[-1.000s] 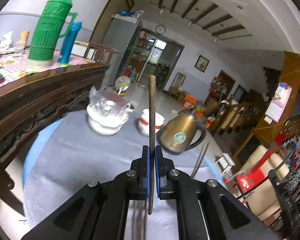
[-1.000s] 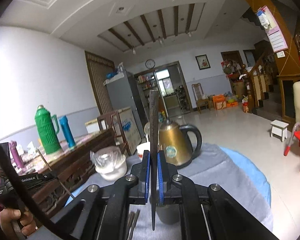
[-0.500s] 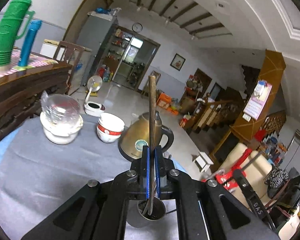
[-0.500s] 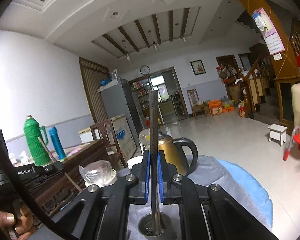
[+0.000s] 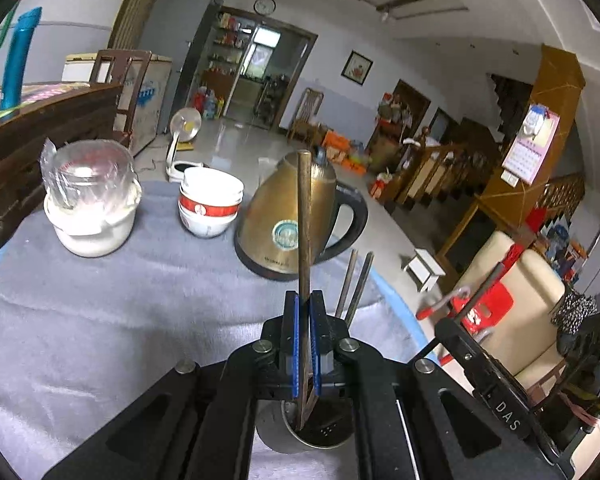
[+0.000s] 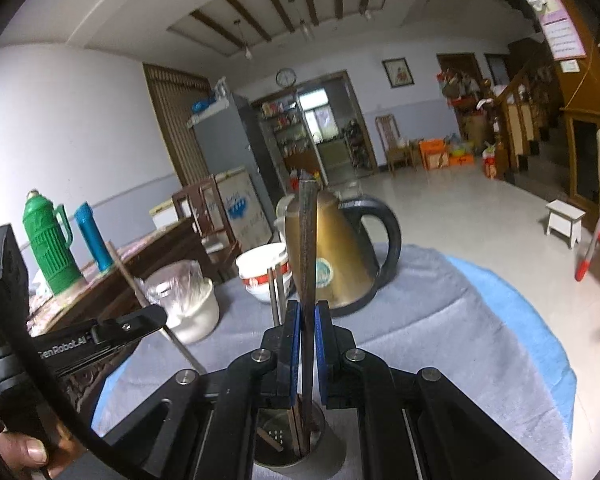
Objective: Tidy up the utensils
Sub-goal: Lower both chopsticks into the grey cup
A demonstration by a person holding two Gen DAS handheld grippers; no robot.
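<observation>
My left gripper (image 5: pixel 304 302) is shut on a brown chopstick (image 5: pixel 304 216) held upright. Its lower end dips into a metal cup (image 5: pixel 274 436) just under the jaws. Two more chopsticks (image 5: pixel 352 284) stand in that cup. In the right wrist view my right gripper (image 6: pixel 308 308) is shut on a dark chopstick (image 6: pixel 308 240), whose lower end is also inside the metal cup (image 6: pixel 334 456). Both grippers hang over the same cup: the left gripper (image 6: pixel 156 316) shows at the left, and the right gripper (image 5: pixel 446 326) shows at the right of the left wrist view.
A grey cloth (image 5: pixel 100 320) covers the round table. Behind the cup stand a gold kettle (image 5: pixel 276 220), stacked bowls (image 5: pixel 210 208) and a white jar under plastic wrap (image 5: pixel 88 200). A wooden sideboard (image 6: pixel 140 264) at the left carries a green thermos (image 6: pixel 52 248). A hand (image 6: pixel 20 448) grips the left tool.
Both grippers have sunk and moved toward the metal cup. The cup has come into view under the jaws, and the lower ends of both held chopsticks now sit inside it.
</observation>
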